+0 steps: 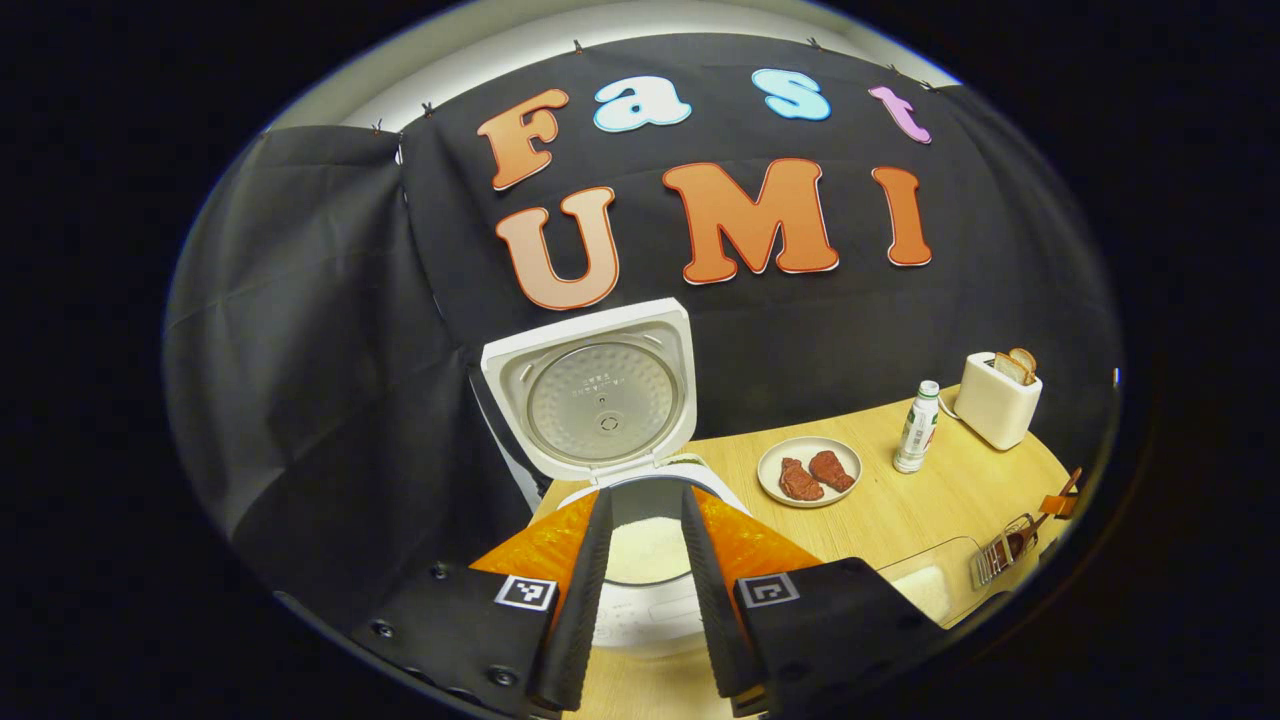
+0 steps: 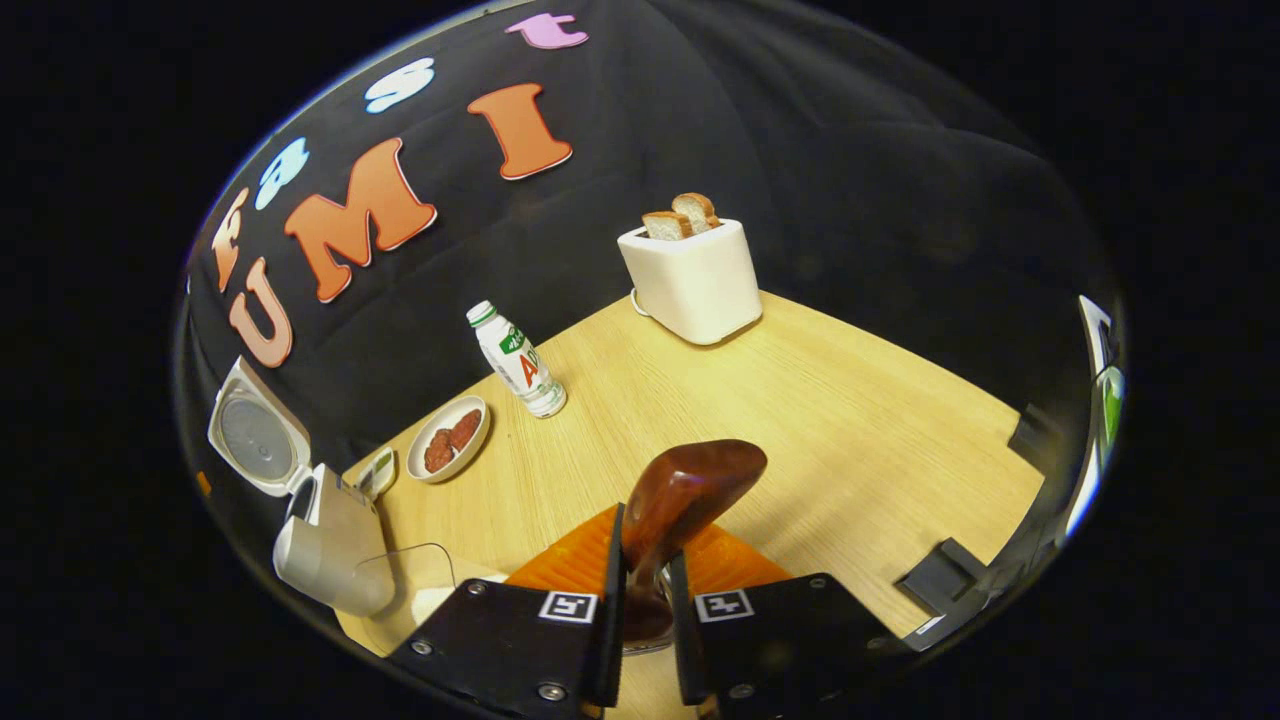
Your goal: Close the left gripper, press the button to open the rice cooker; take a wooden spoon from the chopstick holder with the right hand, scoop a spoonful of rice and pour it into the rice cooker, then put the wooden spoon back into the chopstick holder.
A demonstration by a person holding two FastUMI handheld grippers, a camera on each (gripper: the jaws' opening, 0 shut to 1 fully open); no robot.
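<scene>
The white rice cooker stands with its lid raised, and white rice shows in the pot. My left gripper hovers just in front of the pot, open, nothing between its fingers. My right gripper is shut on the handle of a dark wooden spoon, whose bowl points forward above the table. A metal rim shows right under the handle. In the left gripper view the wire chopstick holder sits far right with the right gripper over it.
A clear container of rice stands by the cooker. On the wooden table are a plate with two brown pieces, a small white bottle and a white toaster holding bread. Table edges run at right.
</scene>
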